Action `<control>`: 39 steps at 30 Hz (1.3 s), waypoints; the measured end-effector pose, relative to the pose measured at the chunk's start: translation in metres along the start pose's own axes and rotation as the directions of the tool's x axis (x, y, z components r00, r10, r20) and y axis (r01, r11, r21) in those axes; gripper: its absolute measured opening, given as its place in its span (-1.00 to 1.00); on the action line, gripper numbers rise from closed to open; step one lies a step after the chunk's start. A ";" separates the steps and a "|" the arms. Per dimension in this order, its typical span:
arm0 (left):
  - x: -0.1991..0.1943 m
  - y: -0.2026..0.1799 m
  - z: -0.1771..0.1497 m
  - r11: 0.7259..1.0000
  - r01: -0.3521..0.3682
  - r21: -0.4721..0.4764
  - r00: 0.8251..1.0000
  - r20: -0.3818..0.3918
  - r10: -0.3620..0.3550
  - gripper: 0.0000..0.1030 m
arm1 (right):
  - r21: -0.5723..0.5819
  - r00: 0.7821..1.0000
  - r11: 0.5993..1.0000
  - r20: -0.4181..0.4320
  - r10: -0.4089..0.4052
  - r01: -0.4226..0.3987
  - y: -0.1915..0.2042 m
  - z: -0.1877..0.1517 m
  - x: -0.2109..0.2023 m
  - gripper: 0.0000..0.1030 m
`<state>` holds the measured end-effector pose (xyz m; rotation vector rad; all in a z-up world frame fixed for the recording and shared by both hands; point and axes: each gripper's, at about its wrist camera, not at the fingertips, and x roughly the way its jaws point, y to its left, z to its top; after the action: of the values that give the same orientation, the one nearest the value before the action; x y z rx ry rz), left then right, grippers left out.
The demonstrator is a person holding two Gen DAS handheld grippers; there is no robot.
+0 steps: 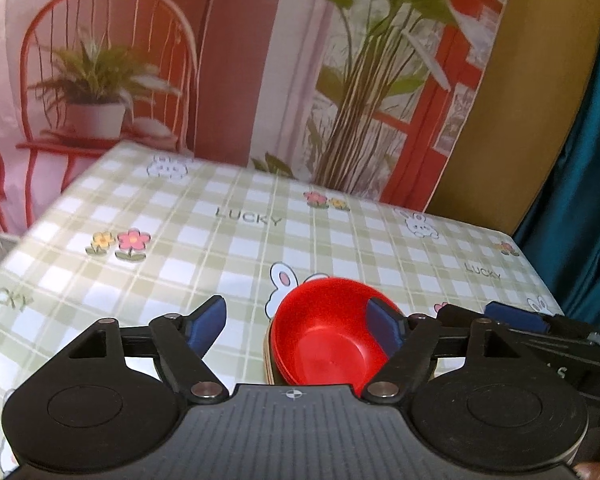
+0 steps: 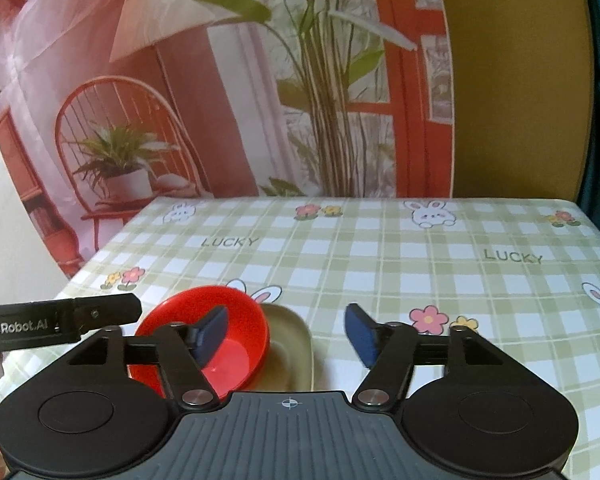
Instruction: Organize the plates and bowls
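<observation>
A red bowl [image 1: 324, 344] sits on top of a low stack with a beige and a dark rim [image 1: 269, 364], on the green checked tablecloth [image 1: 220, 240]. My left gripper [image 1: 298, 316] is open above it. Its right pad [image 1: 384, 328] shows in front of the bowl's right rim, and its left pad [image 1: 208, 326] is well clear of the bowl. In the right wrist view the red bowl [image 2: 236, 344] rests on a beige plate [image 2: 296, 340]. My right gripper [image 2: 286, 314] is open over them, with nothing pressed between its pads.
The other gripper's body shows at the right edge [image 1: 512, 316] and at the left edge [image 2: 60, 324]. A printed backdrop with a red chair and plants [image 2: 324, 120] hangs behind the table's far edge. A teal curtain [image 1: 580, 200] hangs at the right.
</observation>
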<state>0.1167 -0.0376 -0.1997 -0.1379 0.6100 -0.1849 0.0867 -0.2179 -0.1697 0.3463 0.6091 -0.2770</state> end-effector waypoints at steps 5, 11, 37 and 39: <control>-0.014 -0.005 0.004 0.999 -0.047 0.023 0.997 0.059 0.046 0.55 | 0.014 1.000 1.000 0.025 -0.014 0.014 -0.004 0.005 -0.010 0.85; -0.031 -0.005 0.017 0.997 -0.073 0.039 0.992 0.101 0.069 0.55 | 0.009 0.999 1.000 0.046 -0.018 0.017 -0.002 0.014 -0.024 0.99; -0.167 -0.037 0.096 0.975 -0.205 0.086 0.893 0.423 0.151 0.71 | -0.030 0.945 0.997 0.321 -0.061 0.075 0.017 0.100 -0.166 0.99; -0.170 -0.038 0.098 0.977 -0.201 0.076 0.894 0.422 0.151 0.71 | -0.037 0.942 0.997 0.331 -0.058 0.075 0.020 0.101 -0.170 0.99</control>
<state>0.0320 -0.0308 -0.0192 -0.0041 0.1828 -0.0111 0.0114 -0.2139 0.0147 0.2249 0.2970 -0.3753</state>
